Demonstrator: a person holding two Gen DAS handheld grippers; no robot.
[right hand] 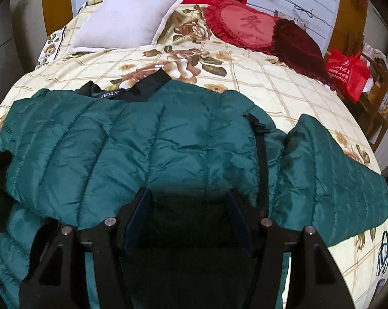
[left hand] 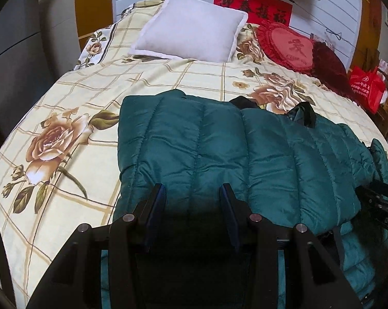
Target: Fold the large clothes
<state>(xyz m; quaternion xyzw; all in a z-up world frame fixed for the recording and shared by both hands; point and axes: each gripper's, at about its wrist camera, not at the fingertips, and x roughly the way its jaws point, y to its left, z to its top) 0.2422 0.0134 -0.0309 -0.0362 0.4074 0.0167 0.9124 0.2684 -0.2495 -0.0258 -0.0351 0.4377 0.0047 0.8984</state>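
Teal jacket (left hand: pixel 206 149) part-folded on bed (left hand: pixel 65 95) — right sleeve (right hand: pixel 330 175) unfolded; left gripper (left hand: pixel 194 193), right gripper (right hand: pixel 188 198) jaws apart, empty.

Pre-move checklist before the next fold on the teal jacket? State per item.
1. Teal quilted puffer jacket lies on the floral bedspread: ok.
2. Left gripper grips the hem: cannot tell, shadowed.
3. Right gripper grips the hem: cannot tell.
4. Sleeve tucked in: not ok, spread to the side.
5. White square pillow and red heart cushion away from the jacket: ok.
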